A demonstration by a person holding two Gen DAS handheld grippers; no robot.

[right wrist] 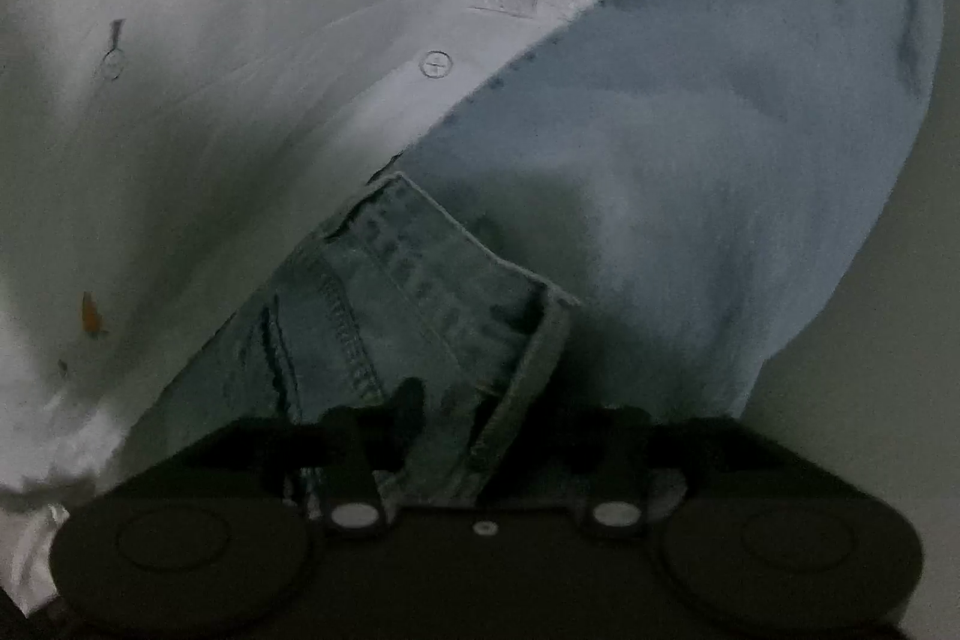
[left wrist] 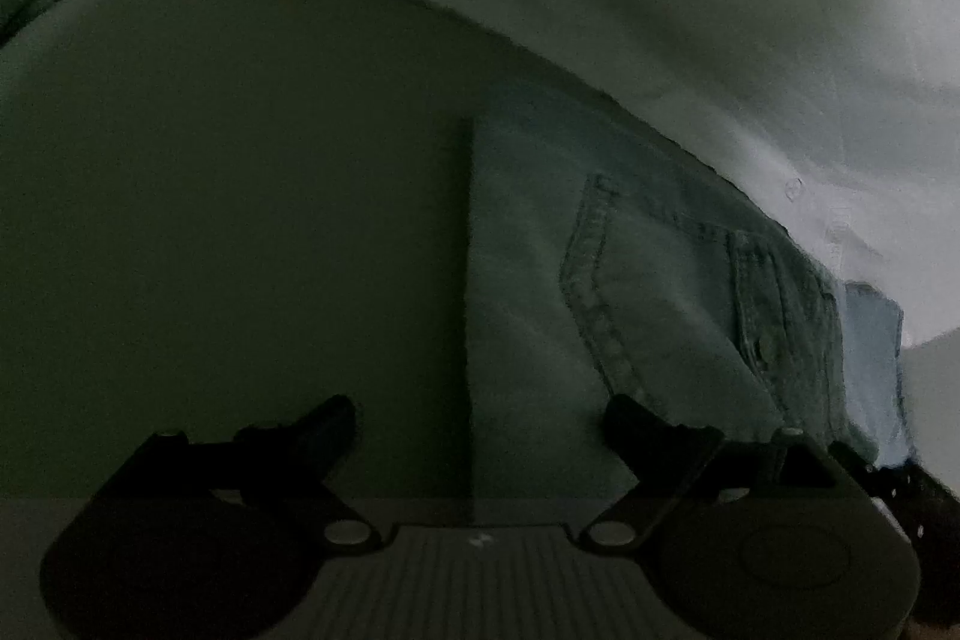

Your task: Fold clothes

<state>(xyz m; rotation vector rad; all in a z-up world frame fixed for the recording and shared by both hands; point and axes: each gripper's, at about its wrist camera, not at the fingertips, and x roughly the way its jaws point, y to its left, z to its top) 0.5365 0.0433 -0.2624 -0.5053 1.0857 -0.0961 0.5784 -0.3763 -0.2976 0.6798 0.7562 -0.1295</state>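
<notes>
The white shirt [right wrist: 198,58] is covering most of both views, and it is lying over the upper part of the jeans [left wrist: 630,292]. Two small buttons [right wrist: 434,63] are showing on it, and a small orange mark [right wrist: 90,313] is sitting near its left side in the right wrist view. The jeans are lying folded on the pale surface [left wrist: 210,220], with a back pocket facing up and a straight edge running down the middle of the left wrist view. Their lighter inner side [right wrist: 720,160] is spreading toward the upper right in the right wrist view. The left gripper [left wrist: 480,421] is hanging released, its fingers wide apart over the straight edge. The right gripper [right wrist: 510,406] is sitting at the thick seamed edge of the jeans; I cannot tell whether it is grasping, as the light is weak.
</notes>
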